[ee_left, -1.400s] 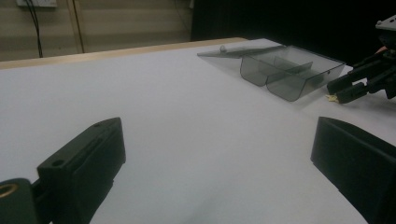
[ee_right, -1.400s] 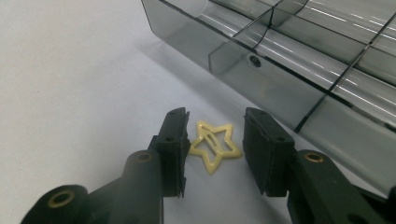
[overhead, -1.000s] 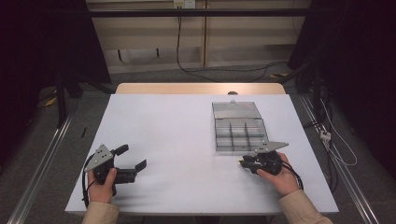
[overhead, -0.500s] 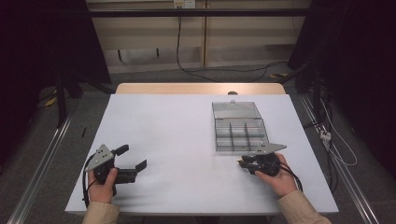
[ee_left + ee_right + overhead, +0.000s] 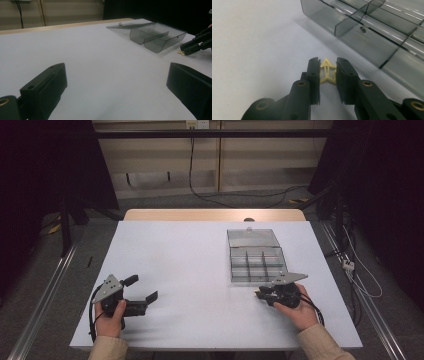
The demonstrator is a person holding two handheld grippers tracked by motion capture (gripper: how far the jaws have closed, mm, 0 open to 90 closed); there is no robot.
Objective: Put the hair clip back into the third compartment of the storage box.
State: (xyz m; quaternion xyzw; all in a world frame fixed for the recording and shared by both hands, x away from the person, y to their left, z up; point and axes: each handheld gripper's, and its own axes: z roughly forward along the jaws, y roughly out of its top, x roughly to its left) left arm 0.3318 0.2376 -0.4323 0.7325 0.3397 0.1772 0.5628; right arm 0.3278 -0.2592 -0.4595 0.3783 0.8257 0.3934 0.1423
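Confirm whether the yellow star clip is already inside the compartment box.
No: the yellow star clip sits between the right gripper fingers on the table, outside the compartment box.

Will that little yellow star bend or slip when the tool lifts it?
The star looks thin with cut-out slots, so it is probably light and a bit bendy. The right tool pinches only its edges, so it might twist or slip.

In the right gripper view the sides of the yellow star-shaped clip (image 5: 327, 72) are hidden between the jaws of the right gripper (image 5: 327, 65), and the smoky compartment box (image 5: 372, 32) runs off the top and right edges. From the high view the clip is too small to make out. In the left gripper view the right gripper (image 5: 193, 46) is cut by the right edge.
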